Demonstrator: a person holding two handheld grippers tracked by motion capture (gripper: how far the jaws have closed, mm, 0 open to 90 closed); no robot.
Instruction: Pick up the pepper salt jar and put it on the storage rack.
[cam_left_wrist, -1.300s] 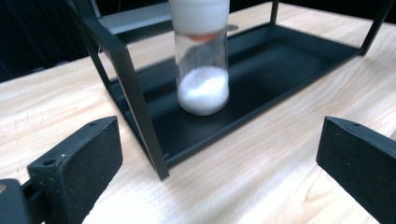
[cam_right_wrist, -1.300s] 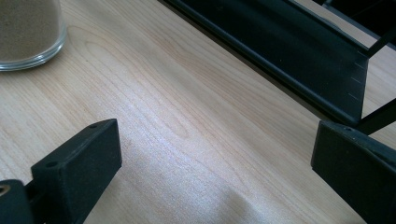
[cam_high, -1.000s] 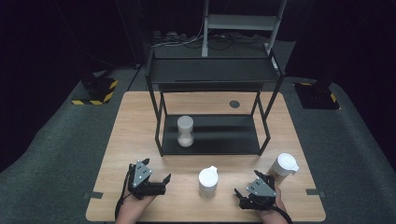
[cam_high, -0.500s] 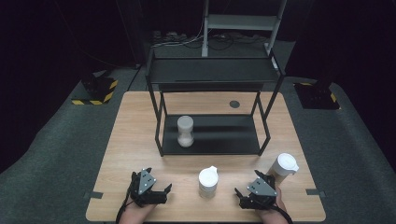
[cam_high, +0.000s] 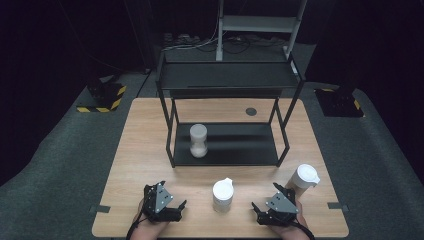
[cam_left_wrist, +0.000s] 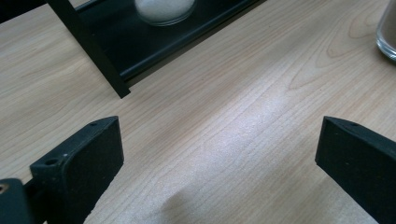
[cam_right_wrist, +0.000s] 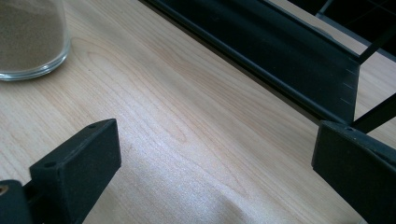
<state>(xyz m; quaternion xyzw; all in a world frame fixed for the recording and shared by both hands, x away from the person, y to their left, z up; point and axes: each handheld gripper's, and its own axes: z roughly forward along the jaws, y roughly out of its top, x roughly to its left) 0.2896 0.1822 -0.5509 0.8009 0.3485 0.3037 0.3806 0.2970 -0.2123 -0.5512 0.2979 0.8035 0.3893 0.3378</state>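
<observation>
Both grippers gape wide, holding nothing: left gripper (cam_high: 181, 206) and right gripper (cam_high: 256, 209) low over the near table edge. White-lidded jar (cam_high: 223, 195) stands between them. Second jar (cam_high: 302, 179) just past the right gripper. Pale wood table (cam_high: 145, 150); black rack (cam_high: 227, 145) holding a third jar (cam_high: 198, 140). Dark room, grey carpet. Right gripper view shows brown powder in glass (cam_right_wrist: 29, 37).

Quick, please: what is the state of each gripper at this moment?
Left gripper: open, holding nothing, above the bare table.
Right gripper: open, holding nothing.
</observation>
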